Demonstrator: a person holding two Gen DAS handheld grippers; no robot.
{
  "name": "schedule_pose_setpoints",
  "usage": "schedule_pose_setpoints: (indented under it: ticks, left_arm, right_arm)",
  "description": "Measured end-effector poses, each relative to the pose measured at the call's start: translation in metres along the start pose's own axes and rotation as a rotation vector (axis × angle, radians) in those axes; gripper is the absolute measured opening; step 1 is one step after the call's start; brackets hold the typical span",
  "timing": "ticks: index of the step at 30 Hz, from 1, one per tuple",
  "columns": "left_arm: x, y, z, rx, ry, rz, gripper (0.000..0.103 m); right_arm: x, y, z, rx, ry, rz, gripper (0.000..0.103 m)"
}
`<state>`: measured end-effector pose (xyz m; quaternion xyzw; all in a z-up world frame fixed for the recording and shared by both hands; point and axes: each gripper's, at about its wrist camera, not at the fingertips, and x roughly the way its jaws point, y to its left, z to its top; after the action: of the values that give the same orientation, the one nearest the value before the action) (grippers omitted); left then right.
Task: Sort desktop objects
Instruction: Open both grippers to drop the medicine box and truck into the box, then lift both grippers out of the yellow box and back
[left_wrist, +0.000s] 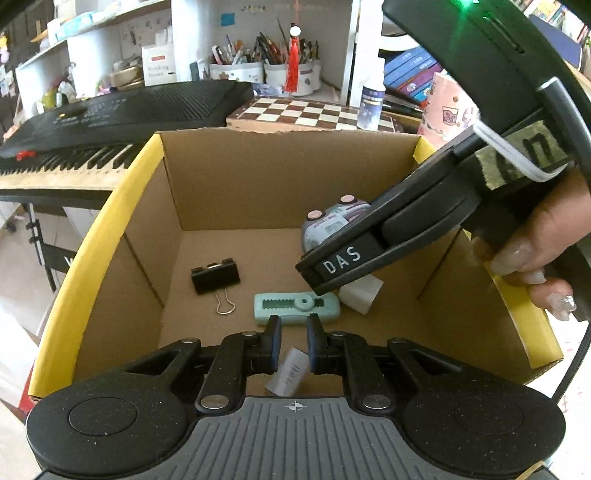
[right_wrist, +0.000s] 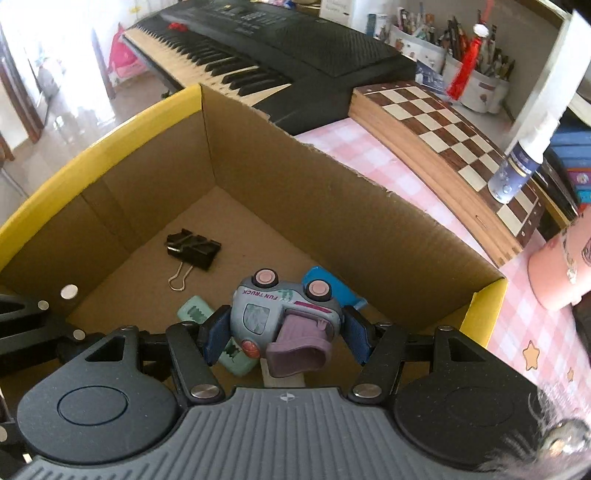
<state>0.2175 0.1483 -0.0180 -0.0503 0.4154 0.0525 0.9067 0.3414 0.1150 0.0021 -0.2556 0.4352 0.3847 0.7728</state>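
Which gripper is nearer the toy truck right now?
Right. The right gripper has the toy truck between its fingers, over the box. The left gripper hangs empty above the box's near side, the truck beyond it.

grey toy truck (right_wrist: 284, 314) upturned in cardboard box (right_wrist: 332, 206)

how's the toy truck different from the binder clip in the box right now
The toy truck is grey with pink wheels and a purple bed; the binder clip is plain black with a wire handle. The truck sits between the right tongs' pads, tipped wheels-up, while the clip lies free on the floor of the box. The truck looks bulkier. Both are inside the cardboard box.
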Motion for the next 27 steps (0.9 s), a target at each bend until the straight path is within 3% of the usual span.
schedule_pose_setpoints:
  ticks: [8, 11, 13, 14, 19, 27]
  left_arm:
    - [-0.002, -0.001, 0.001, 0.008, -0.026, 0.031, 0.019]
    - [-0.006, 0.000, -0.001, 0.000, -0.047, 0.061, 0.031]
    - [-0.011, 0.000, -0.001, -0.002, -0.067, 0.087, 0.044]
    - [-0.014, 0.001, -0.002, -0.004, -0.079, 0.092, 0.045]
    - [-0.035, 0.005, -0.004, -0.008, -0.130, 0.119, 0.048]
    - [-0.076, 0.018, -0.008, -0.037, -0.225, 0.160, 0.053]
  right_arm:
    - [0.001, 0.000, 0.001, 0.001, -0.007, 0.000, 0.061]
    - [-0.001, -0.002, 0.001, 0.018, -0.037, 0.007, 0.062]
    - [-0.006, -0.003, -0.001, 0.031, -0.069, 0.016, 0.062]
    - [-0.009, -0.004, -0.003, 0.036, -0.086, 0.017, 0.062]
    - [-0.033, -0.003, -0.012, 0.070, -0.164, 0.008, 0.064]
    - [-0.099, -0.017, -0.047, 0.259, -0.342, -0.020, 0.066]
